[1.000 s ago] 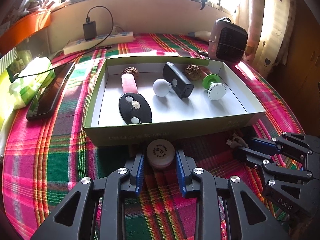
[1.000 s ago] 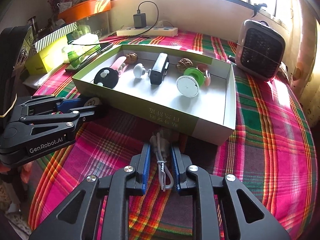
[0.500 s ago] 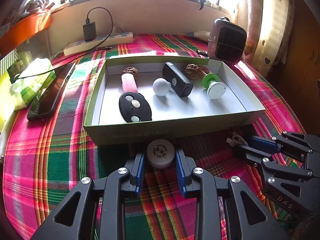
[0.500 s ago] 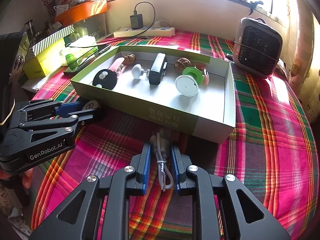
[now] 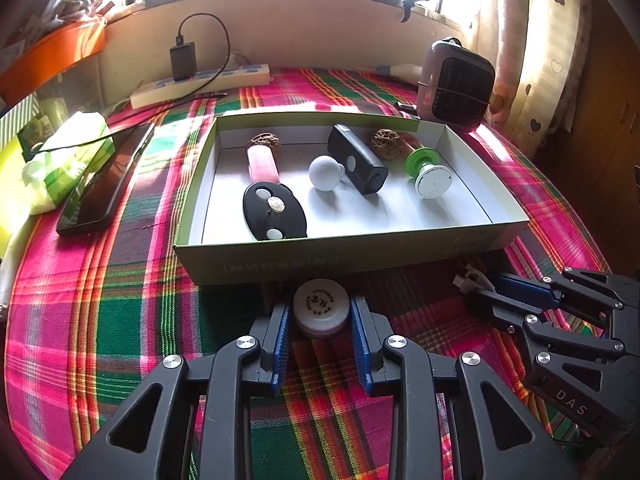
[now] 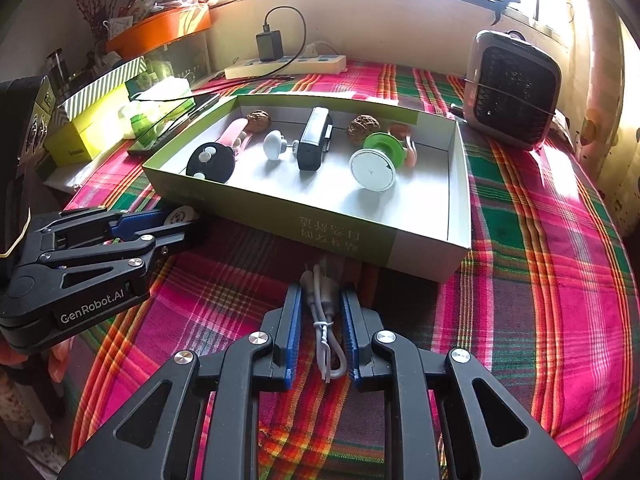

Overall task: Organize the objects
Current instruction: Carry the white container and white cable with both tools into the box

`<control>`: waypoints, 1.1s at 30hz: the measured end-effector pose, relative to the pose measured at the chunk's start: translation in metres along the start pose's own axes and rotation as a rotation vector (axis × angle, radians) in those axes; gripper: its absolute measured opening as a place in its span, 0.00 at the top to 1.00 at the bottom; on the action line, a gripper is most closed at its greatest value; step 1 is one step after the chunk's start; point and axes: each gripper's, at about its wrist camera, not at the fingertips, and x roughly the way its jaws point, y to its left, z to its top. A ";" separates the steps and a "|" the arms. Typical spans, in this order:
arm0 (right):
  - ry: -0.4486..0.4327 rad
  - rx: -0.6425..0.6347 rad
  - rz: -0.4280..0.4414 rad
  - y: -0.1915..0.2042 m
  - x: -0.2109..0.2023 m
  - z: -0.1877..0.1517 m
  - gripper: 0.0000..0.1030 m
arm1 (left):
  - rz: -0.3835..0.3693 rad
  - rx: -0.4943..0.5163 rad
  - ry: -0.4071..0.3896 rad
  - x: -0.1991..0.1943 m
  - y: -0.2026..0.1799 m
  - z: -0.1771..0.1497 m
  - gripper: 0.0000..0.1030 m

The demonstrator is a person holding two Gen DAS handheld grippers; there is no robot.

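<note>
A shallow green box (image 5: 360, 254) (image 6: 344, 236) on the plaid table holds a black oval remote (image 5: 274, 210), a pink tube (image 5: 263, 164), a white ball (image 5: 325, 173), a black device (image 5: 356, 158), two walnuts and a green-and-white spool (image 5: 428, 172). My left gripper (image 5: 320, 320) (image 6: 176, 220) is shut on a small round white jar (image 5: 321, 306) just in front of the box. My right gripper (image 6: 320, 320) (image 5: 476, 292) is shut on a bundled white cable (image 6: 326, 320), near the box's front right.
A small heater (image 5: 456, 84) (image 6: 512, 88) stands behind the box on the right. A black phone (image 5: 106, 180), a green tissue pack (image 5: 60, 160) and a power strip with charger (image 5: 200, 84) lie left and behind. Yellow boxes (image 6: 88, 128) sit far left.
Both grippers have drawn back slightly with their objects still held; the box looks a little farther away.
</note>
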 end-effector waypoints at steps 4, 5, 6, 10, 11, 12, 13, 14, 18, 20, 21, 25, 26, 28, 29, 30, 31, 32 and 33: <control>-0.004 0.000 0.005 0.000 -0.001 0.000 0.81 | -0.003 0.003 -0.006 -0.003 -0.001 -0.001 0.75; -0.005 0.001 0.005 0.001 -0.001 0.000 0.81 | -0.004 0.002 -0.009 -0.004 -0.001 -0.001 0.75; -0.008 0.001 0.005 0.001 -0.002 -0.001 0.81 | -0.006 0.002 -0.010 -0.005 -0.001 -0.001 0.75; -0.013 0.004 0.009 0.001 -0.003 0.000 0.81 | -0.005 0.002 -0.015 -0.008 -0.002 -0.001 0.75; -0.013 0.005 0.010 0.001 -0.004 0.000 0.81 | -0.005 0.000 -0.016 -0.008 -0.002 -0.001 0.75; -0.015 0.006 0.011 0.001 -0.004 0.000 0.81 | -0.005 0.001 -0.017 -0.008 -0.002 -0.002 0.75; -0.016 0.007 0.012 0.001 -0.004 0.000 0.81 | -0.006 0.001 -0.018 -0.009 -0.003 -0.002 0.75; -0.017 0.009 0.014 0.001 -0.005 0.000 0.81 | -0.008 0.001 -0.021 -0.010 -0.003 -0.002 0.75; -0.028 0.023 0.039 -0.001 -0.009 0.000 0.81 | -0.013 0.010 -0.035 -0.016 -0.006 0.000 0.75; -0.033 0.026 0.040 -0.001 -0.011 0.000 0.81 | -0.013 0.011 -0.041 -0.019 -0.006 0.001 0.75; -0.035 0.026 0.039 -0.001 -0.011 0.000 0.81 | -0.014 0.012 -0.043 -0.020 -0.006 0.001 0.75; -0.039 0.031 0.046 -0.001 -0.014 0.000 0.81 | -0.013 0.016 -0.051 -0.024 -0.008 0.002 0.75; -0.041 0.032 0.047 -0.001 -0.015 0.000 0.81 | -0.014 0.016 -0.053 -0.025 -0.008 0.002 0.75; -0.044 0.036 0.052 -0.002 -0.017 0.001 0.81 | -0.014 0.021 -0.058 -0.027 -0.009 0.003 0.75; -0.047 0.038 0.052 -0.002 -0.018 0.002 0.81 | -0.015 0.022 -0.061 -0.028 -0.009 0.003 0.75; -0.050 0.041 0.054 -0.002 -0.019 0.003 0.81 | -0.016 0.024 -0.063 -0.029 -0.010 0.004 0.75; -0.052 0.044 0.058 -0.003 -0.020 0.003 0.81 | -0.016 0.026 -0.064 -0.029 -0.010 0.005 0.75; -0.054 0.048 0.060 -0.004 -0.021 0.004 0.81 | -0.017 0.027 -0.067 -0.030 -0.010 0.005 0.75; -0.057 0.051 0.060 -0.005 -0.022 0.005 0.81 | -0.017 0.028 -0.069 -0.031 -0.010 0.006 0.75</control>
